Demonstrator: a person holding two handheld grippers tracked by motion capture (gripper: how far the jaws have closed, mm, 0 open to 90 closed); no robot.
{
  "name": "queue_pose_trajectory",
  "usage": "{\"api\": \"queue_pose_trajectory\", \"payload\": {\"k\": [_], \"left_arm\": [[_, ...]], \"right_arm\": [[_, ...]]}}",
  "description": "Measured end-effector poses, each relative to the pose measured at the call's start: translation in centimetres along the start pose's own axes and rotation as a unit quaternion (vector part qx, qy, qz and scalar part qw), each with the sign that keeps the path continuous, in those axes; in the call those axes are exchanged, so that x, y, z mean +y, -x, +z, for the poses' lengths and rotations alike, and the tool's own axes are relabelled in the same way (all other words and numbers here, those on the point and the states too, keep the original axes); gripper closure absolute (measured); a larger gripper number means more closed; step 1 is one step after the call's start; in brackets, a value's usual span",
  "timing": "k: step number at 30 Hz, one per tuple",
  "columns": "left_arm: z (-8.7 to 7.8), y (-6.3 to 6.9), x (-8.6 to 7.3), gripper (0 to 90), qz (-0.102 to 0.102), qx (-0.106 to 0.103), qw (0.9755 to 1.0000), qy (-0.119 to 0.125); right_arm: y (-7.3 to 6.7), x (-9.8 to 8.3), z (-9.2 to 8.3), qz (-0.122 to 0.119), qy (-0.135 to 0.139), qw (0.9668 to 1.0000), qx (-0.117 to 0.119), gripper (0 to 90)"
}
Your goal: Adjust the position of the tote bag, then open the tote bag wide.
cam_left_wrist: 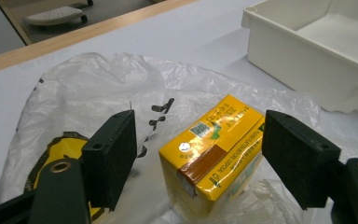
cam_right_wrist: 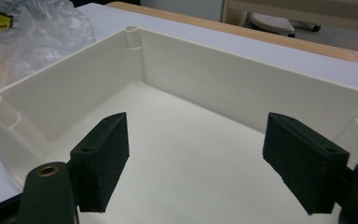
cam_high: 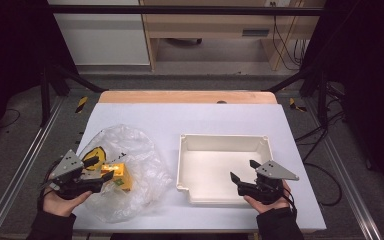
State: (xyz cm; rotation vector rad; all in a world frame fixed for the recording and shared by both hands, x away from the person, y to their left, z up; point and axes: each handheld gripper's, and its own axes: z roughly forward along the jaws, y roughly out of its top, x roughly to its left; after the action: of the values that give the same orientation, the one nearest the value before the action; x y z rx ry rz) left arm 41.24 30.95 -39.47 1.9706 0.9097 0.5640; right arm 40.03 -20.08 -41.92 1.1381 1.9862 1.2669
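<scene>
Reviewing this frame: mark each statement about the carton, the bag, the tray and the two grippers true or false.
1. The left gripper is clamped on the yellow carton. False: jaws open, carton between them with gaps on both sides.
2. The carton sits on the clear plastic bag. True.
3. The white tray holds a carton. False: it is empty.
4. The right gripper hangs open over the tray. True.

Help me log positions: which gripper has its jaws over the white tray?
The right gripper: its open jaws hang over the white tray; the left gripper brackets the yellow carton.
</scene>
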Motion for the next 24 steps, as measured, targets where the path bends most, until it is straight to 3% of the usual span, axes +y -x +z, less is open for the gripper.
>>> {"api": "queue_pose_trajectory", "payload": {"k": [13, 18, 24], "left_arm": [[1.6, 0.0, -0.5, 23.8, 0.007, -0.036, 0.9991, -0.023], [1.6, 0.0, -0.6, 24.3, 0.002, -0.038, 0.9990, -0.022], [1.0, 0.4, -0.7, 35.5, -0.002, -0.026, 0.9994, -0.024]], "right_arm": [[0.1, -0.3, 0.3, -0.003, -0.009, 1.0000, -0.004, 22.3], [0.1, -0.4, 0.4, -0.002, -0.009, 1.0000, -0.002, 22.4], [0.1, -0.7, 0.6, -0.009, -0.016, 0.9998, -0.003, 22.6]]}}
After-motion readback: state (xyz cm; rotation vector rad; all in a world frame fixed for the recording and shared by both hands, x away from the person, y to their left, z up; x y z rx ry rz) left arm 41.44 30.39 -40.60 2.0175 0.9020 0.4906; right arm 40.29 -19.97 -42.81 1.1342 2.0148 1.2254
